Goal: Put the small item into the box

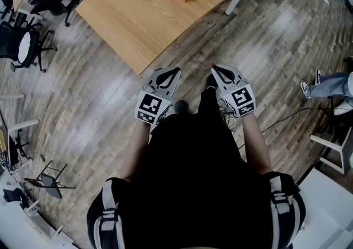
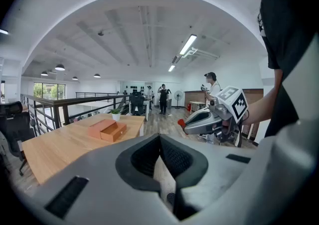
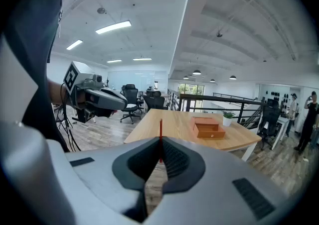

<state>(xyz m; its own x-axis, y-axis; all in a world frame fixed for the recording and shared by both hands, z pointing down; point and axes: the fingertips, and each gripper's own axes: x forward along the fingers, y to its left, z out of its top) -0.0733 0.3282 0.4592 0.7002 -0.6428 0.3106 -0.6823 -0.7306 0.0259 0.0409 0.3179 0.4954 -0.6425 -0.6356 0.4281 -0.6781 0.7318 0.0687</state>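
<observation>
Both tools short of the bench, small item pinched in the right one.

Right tool (image 3: 160,142): jaws closed narrow on a thin red item (image 3: 160,132), seen edge-on, its tip poking past the jaw ends. Left tool (image 2: 159,138): jaws together, nothing between them that I can see; it sits just beside the right tool, about level with it. Orange box (image 3: 208,126) lies well ahead of both tools, off to the right of the right tool's line, on the wooden bench (image 3: 174,124). Plank floor (image 1: 265,38) under the tools; nearest bench corner close ahead.
</observation>
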